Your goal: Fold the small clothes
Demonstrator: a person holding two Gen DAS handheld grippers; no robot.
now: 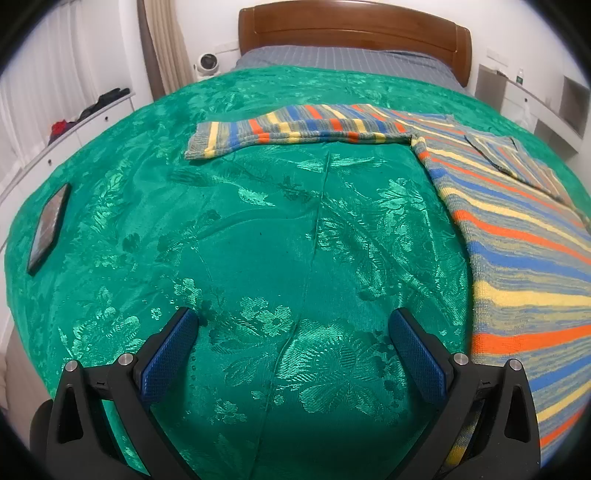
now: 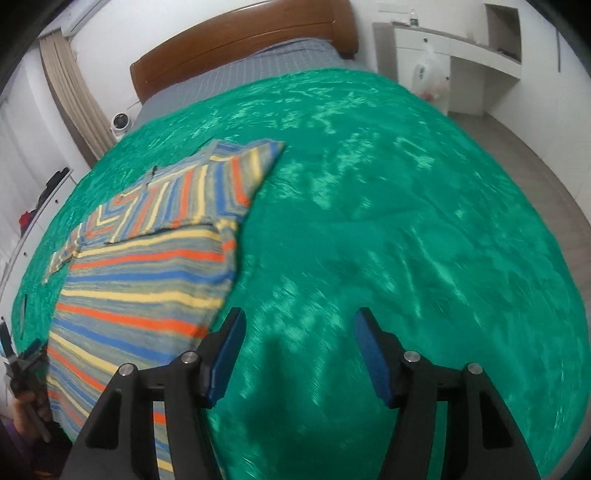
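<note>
A striped knit sweater (image 1: 524,251) in blue, orange, yellow and grey lies flat on the green bedspread (image 1: 258,229). Its left sleeve (image 1: 295,129) stretches out to the left. In the right wrist view the sweater (image 2: 147,266) lies at the left, with its right sleeve (image 2: 207,188) folded across the chest. My left gripper (image 1: 293,325) is open and empty above bare bedspread, left of the sweater's hem. My right gripper (image 2: 300,325) is open and empty over the bedspread (image 2: 406,221), just right of the sweater's side edge. The left gripper also shows at the lower left of the right wrist view (image 2: 22,362).
A dark phone (image 1: 48,229) lies on the bedspread at the far left. A wooden headboard (image 1: 354,26) and grey sheet are at the back. White drawers (image 1: 74,125) stand on the left, white shelving (image 2: 461,55) on the right, a small white fan (image 1: 207,64) by the curtain.
</note>
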